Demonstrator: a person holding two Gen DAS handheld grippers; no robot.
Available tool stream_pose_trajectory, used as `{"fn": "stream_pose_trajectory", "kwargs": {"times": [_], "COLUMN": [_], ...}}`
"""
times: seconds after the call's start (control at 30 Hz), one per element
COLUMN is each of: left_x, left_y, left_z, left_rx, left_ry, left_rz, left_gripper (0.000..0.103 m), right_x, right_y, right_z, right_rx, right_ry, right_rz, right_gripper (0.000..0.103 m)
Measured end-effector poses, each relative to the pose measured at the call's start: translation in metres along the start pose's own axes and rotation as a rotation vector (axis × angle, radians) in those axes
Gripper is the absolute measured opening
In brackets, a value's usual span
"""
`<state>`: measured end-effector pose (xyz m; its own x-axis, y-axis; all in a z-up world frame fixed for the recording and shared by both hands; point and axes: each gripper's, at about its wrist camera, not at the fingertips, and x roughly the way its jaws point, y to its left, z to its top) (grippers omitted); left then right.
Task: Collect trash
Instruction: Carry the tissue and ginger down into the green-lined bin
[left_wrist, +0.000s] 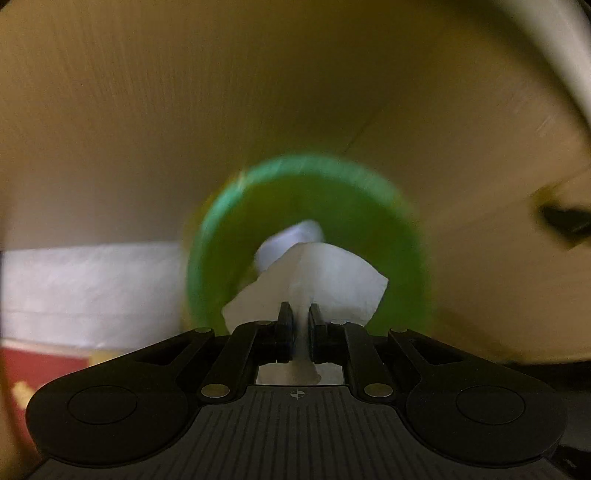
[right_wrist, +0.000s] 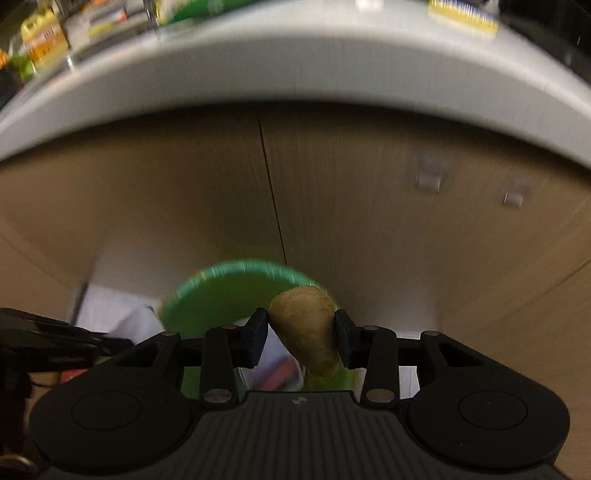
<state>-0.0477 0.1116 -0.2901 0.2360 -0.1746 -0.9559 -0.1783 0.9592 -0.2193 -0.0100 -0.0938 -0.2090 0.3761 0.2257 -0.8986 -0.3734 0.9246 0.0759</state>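
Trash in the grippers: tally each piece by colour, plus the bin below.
White: 1, tissue pinched in the left gripper
Tan-brown: 1, lumpy scrap clamped in the right gripper
Green: 1, round bin
Total: 3

Left hand-held gripper (left_wrist: 299, 314), right hand-held gripper (right_wrist: 301, 334): black, ribbed body, silver rivets.

Dim, warm yellowish cast in both views. Heavy motion blur across background: round green plastic bin rim (left_wrist: 207, 258) smeared, tan wooden cabinet fronts (right_wrist: 369, 206) streaked. Sharp only on close black gripper bodies. Strong fisheye bending at edges; pale grey countertop edge (right_wrist: 295, 70) bowed into arc. Brightest patch on crumpled white tissue (left_wrist: 332, 280). Corners dark.
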Motion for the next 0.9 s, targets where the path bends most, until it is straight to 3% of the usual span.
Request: {"fn": "stream_pose_trajectory", "kwargs": {"times": [0.1,0.2,0.33,0.4,0.43,0.53,0.63,0.73,0.8,0.9], "left_x": [0.046,0.074,0.14,0.19,0.213,0.254,0.256,0.244,0.218,0.157], "left_y": [-0.007,-0.01,-0.011,0.0,0.005,0.009,0.022,0.04,0.049,0.06], "left_z": [-0.001,0.003,0.017,0.025,0.028,0.031,0.029,0.023,0.018,0.007], "left_rx": [0.017,-0.045,-0.158,-0.247,-0.272,-0.251,-0.317,-0.407,-0.419,-0.424], "left_ry": [0.059,0.011,-0.053,0.008,0.049,0.089,0.022,0.008,-0.03,-0.155], "left_rz": [0.089,0.019,-0.048,-0.145,-0.154,-0.023,-0.021,-0.081,-0.141,-0.155], "left_gripper": [0.012,0.012,0.015,0.017,0.021,0.022,0.022,0.022,0.022,0.022], "right_x": [0.03,0.057,0.086,0.101,0.107,0.128,0.15,0.182,0.208,0.25], "right_y": [-0.012,-0.019,-0.025,-0.022,-0.021,-0.019,-0.018,-0.016,-0.01,0.009], "right_z": [-0.012,-0.027,-0.049,-0.059,-0.062,-0.068,-0.068,-0.061,-0.055,-0.046], "right_rx": [0.007,0.0,0.019,-0.003,-0.014,-0.039,-0.067,-0.062,-0.04,-0.024], "right_ry": [0.069,0.107,0.152,0.17,0.177,0.194,0.208,0.243,0.275,0.315], "right_rz": [-0.013,-0.019,0.016,0.016,0.015,0.037,0.066,0.139,0.192,0.244], "right_gripper": [0.038,0.038,0.038,0.038,0.038,0.038,0.038,0.038,0.038,0.038]}}
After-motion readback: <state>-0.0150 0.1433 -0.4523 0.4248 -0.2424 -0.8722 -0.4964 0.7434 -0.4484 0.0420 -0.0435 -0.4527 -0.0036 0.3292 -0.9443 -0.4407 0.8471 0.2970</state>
